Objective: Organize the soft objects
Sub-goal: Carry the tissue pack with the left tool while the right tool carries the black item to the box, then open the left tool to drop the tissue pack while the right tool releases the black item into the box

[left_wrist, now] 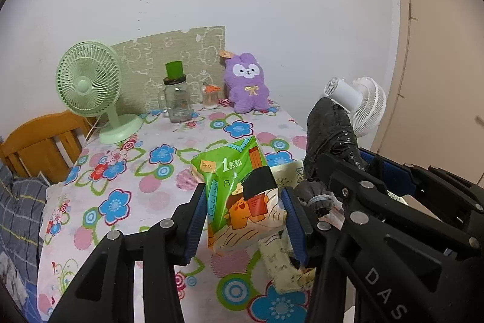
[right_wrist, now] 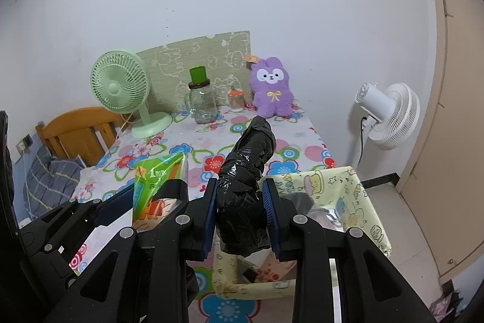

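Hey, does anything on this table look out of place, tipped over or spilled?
Nothing spilled or tipped. The green fan, jar and purple plush stand upright along the back of the table. The tissue pack and black bag roll are off the table only because grippers hold them.

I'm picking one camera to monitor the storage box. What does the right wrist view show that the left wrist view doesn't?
Only the right wrist view shows the yellow patterned box whole and open and the white fan's stand. Only the left wrist view shows the tissue pack's printed front squarely between the left gripper. Both show the right gripper clamping the black plastic roll, the purple plush, the green fan and the jar.
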Demonstrator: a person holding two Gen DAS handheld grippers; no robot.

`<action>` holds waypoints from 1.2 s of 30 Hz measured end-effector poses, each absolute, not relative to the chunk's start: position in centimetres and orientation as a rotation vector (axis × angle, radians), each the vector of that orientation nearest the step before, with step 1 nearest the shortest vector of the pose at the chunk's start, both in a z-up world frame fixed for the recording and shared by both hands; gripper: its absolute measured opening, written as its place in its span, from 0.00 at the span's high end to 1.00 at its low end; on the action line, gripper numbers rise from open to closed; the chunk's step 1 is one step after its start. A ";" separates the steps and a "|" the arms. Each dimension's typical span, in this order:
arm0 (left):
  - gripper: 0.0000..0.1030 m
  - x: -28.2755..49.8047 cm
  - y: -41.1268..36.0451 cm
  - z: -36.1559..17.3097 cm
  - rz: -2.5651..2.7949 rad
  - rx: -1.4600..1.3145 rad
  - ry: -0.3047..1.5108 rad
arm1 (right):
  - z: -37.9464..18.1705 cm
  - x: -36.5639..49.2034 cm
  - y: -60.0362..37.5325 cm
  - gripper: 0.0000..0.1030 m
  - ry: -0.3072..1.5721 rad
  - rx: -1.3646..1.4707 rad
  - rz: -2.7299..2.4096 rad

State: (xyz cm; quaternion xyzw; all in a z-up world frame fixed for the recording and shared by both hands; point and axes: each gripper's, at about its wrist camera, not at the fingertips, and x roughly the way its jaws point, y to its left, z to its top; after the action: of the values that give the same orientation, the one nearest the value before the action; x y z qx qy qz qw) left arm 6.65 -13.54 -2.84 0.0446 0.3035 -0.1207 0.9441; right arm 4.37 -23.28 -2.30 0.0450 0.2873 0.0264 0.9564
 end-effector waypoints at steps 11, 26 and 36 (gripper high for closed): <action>0.51 8.0 -17.1 -4.0 -0.282 0.102 0.659 | -3.3 5.3 -26.9 0.69 0.597 0.110 0.022; 0.29 10.2 -20.3 -6.6 -0.319 0.137 0.737 | -6.0 7.3 -30.2 0.69 0.668 0.138 -0.023; 0.18 10.3 -20.7 -7.2 -0.312 0.191 0.757 | -7.2 7.9 -30.6 0.60 0.695 0.173 -0.012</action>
State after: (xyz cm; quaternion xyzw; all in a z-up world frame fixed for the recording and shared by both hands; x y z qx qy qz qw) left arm 10.26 -20.73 -7.25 0.0928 0.3676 -0.1514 0.9129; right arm 7.85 -30.63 -7.17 0.0845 0.3402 -0.0057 0.9365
